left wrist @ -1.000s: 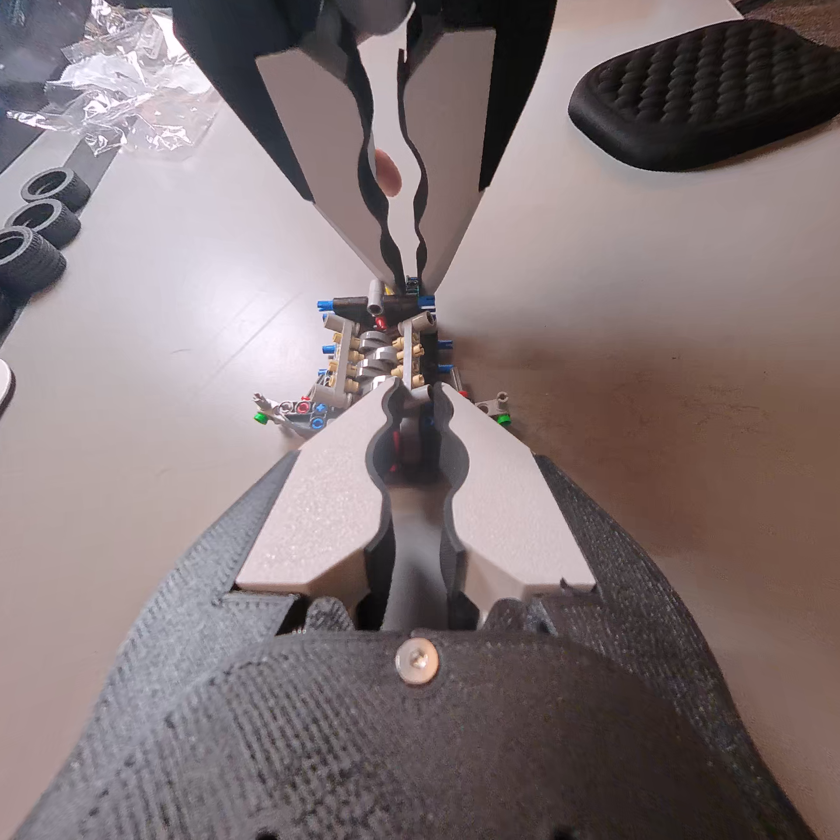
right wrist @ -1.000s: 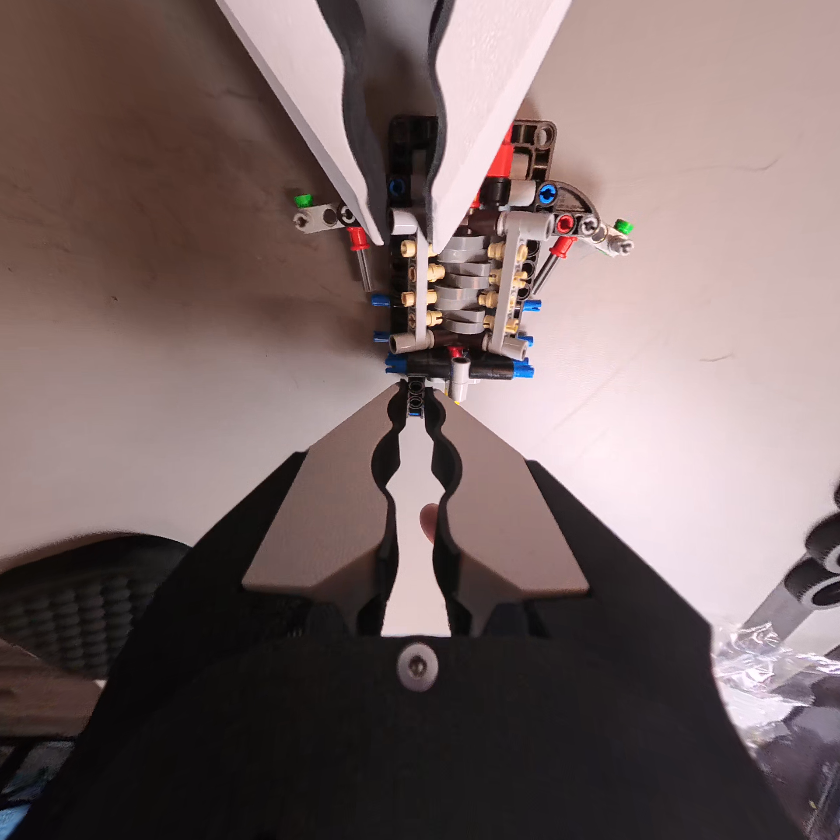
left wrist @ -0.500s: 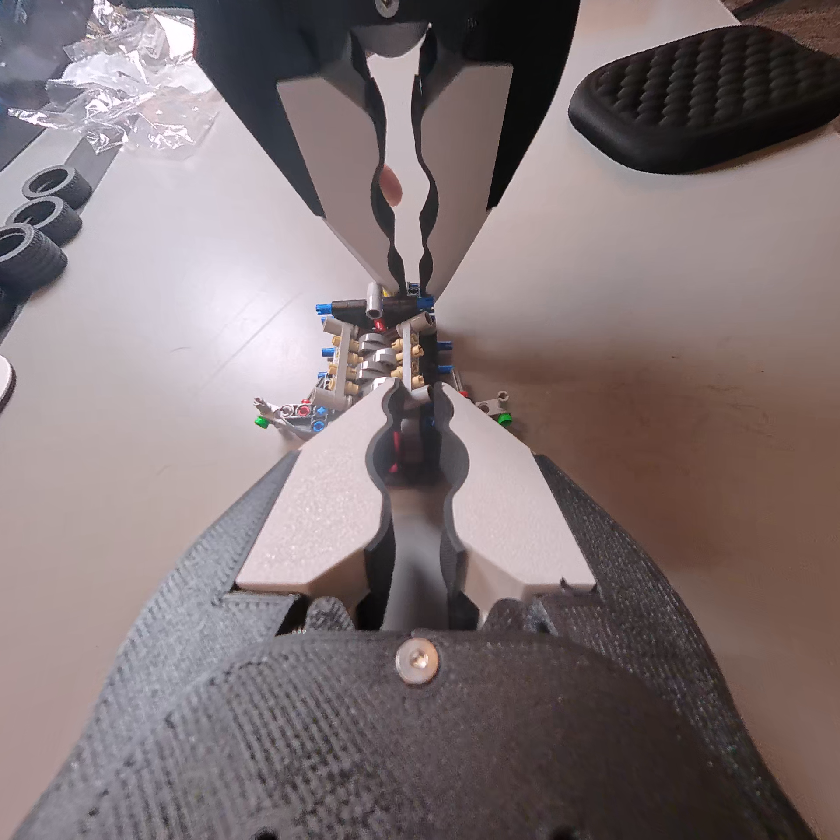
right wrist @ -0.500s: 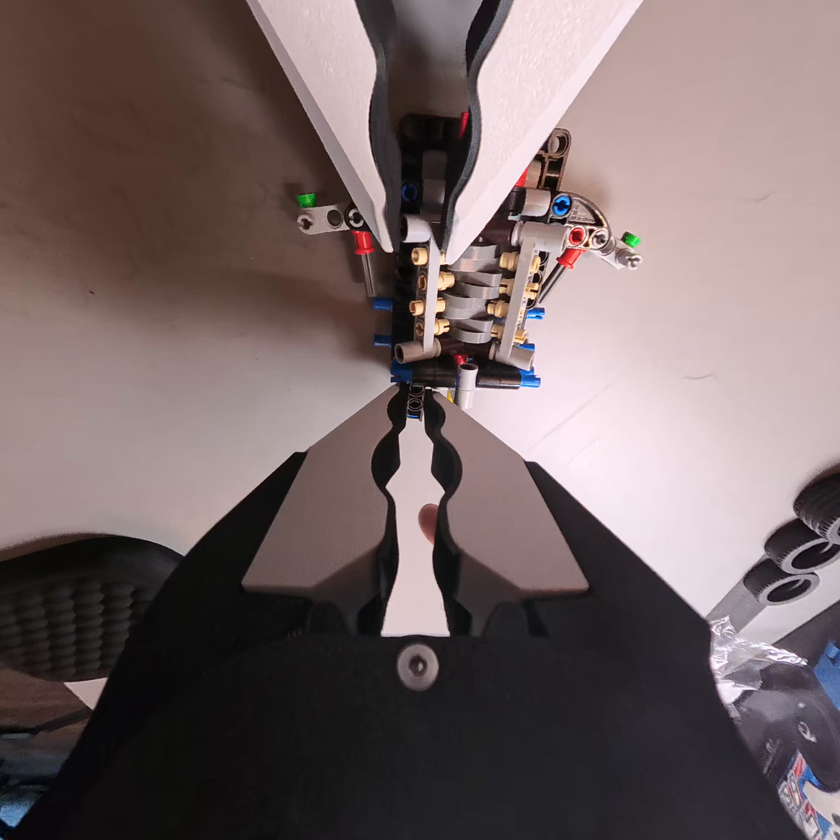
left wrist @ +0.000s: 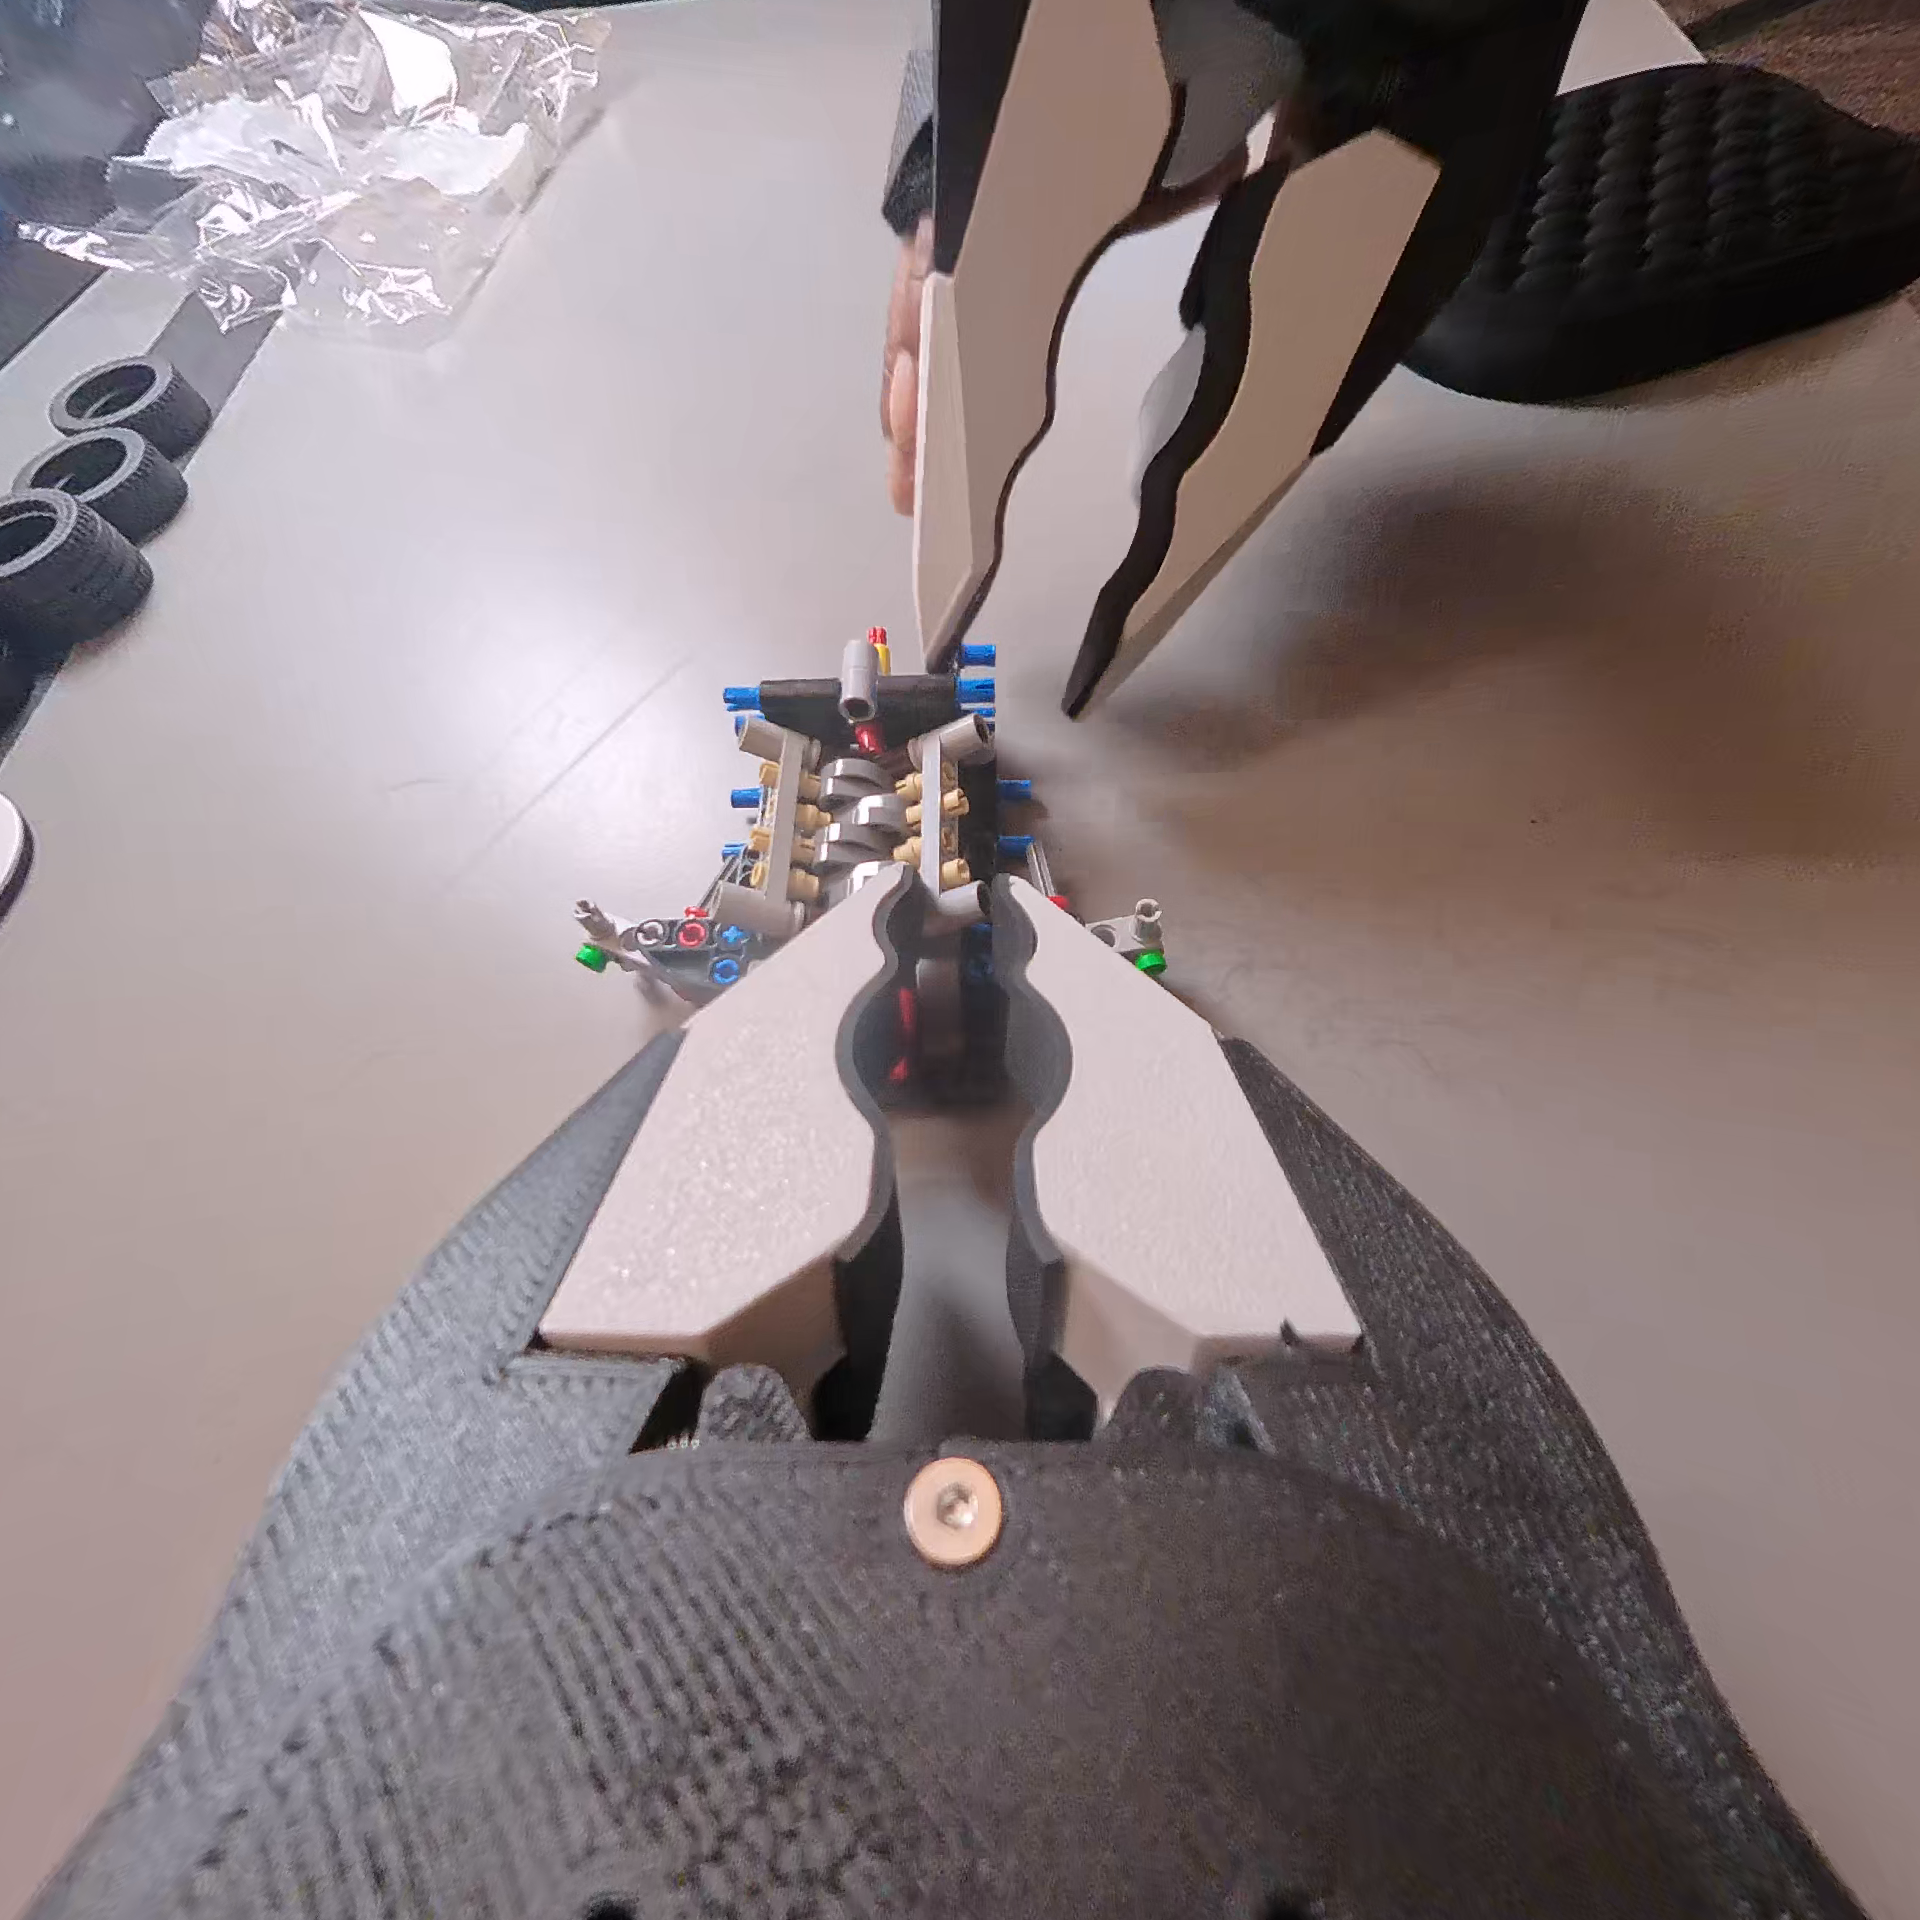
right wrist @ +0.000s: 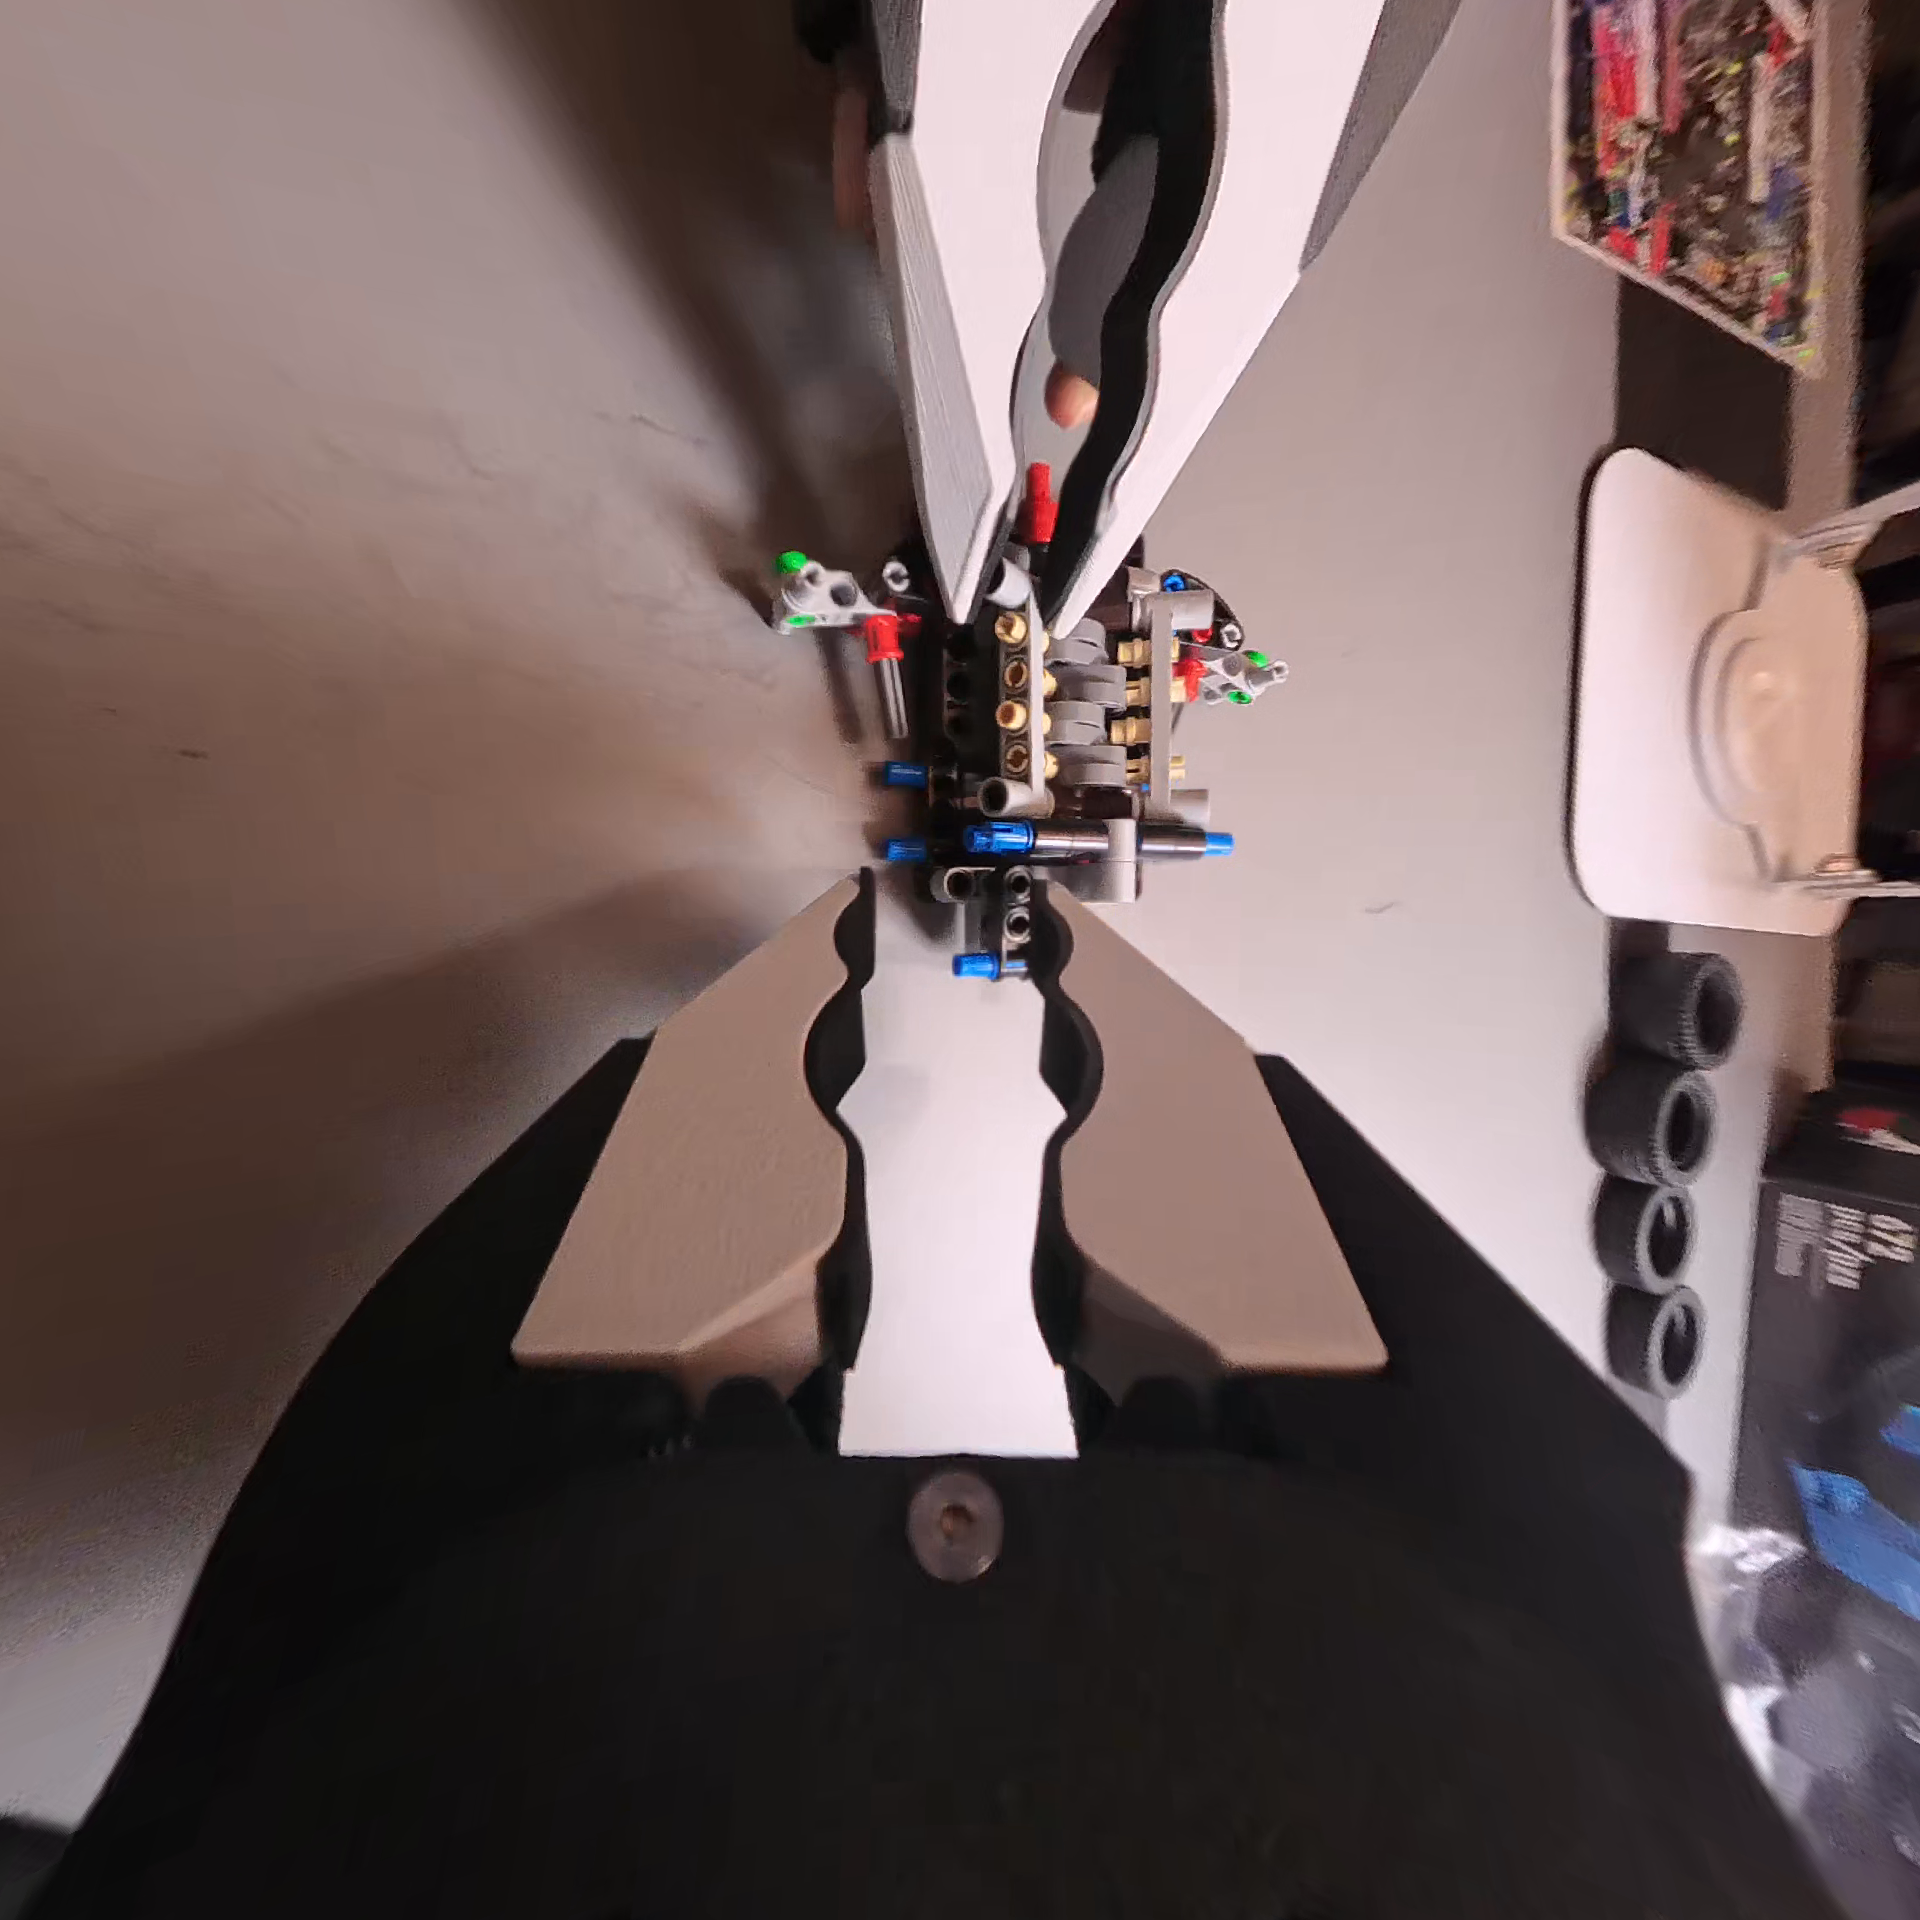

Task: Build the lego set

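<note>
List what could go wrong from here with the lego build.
1. The right gripper is open at one end of the lego assembly, so only the left gripper pinches it; it may pivot or slip.
2. Thin side arms with green-tipped pins stick out and could snag or pop off.
3. Loose tires nearby could be knocked.

Pale matte tabletop (left wrist: 416, 644) — black quilted cushion (left wrist: 1683, 229) behind.
</note>
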The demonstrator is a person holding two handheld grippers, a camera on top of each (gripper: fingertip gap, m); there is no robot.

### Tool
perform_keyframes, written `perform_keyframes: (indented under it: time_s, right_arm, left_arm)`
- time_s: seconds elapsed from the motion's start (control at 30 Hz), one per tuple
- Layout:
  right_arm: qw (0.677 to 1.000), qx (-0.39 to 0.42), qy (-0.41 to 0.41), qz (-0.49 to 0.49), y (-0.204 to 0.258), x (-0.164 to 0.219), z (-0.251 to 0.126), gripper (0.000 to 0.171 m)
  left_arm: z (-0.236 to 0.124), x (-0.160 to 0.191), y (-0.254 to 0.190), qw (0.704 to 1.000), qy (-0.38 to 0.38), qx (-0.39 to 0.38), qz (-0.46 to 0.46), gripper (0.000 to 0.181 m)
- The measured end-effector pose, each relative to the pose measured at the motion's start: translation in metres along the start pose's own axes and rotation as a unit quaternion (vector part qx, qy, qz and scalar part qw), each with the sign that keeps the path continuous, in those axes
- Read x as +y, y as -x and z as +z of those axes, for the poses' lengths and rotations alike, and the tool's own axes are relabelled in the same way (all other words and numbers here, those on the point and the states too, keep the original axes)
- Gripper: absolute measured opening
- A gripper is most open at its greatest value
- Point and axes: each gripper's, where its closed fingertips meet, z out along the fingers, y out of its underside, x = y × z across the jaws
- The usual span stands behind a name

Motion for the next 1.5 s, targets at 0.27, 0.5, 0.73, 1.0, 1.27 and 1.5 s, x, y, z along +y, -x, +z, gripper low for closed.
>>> perform_keyframes:
  time_s: [0.27,0.5,0.73,1.0,1.27,1.5]
  right_arm:
    - [0.999,0.022,-0.004,-0.034,0.0,0.002,0.004,0.022]
    - [0.998,0.046,0.009,-0.048,-0.004,0.003,0.006,0.011]
    - [0.997,0.058,0.019,-0.042,-0.003,0.005,0.007,0.013]
    - [0.998,0.024,-0.031,0.041,0.005,0.002,0.006,0.028]
    - [0.97,0.067,-0.151,0.18,0.008,0.022,-0.021,0.051]
    - [0.98,0.027,-0.11,0.165,-0.003,0.026,0.002,0.072]
  left_arm:
    - [0.0,0.0,0.0,1.0,0.0,-0.001,-0.003,0.013]
    - [0.0,0.0,0.0,1.0,0.001,-0.001,-0.006,0.013]
    - [0.0,0.0,0.0,1.0,0.004,-0.005,-0.006,0.013]
    - [0.0,0.0,0.0,1.0,-0.009,-0.002,-0.009,0.012]
    - [-0.001,-0.002,0.001,1.0,-0.021,-0.003,0.017,0.013]
    - [-0.001,-0.002,0.001,0.999,-0.021,0.0,0.037,0.014]
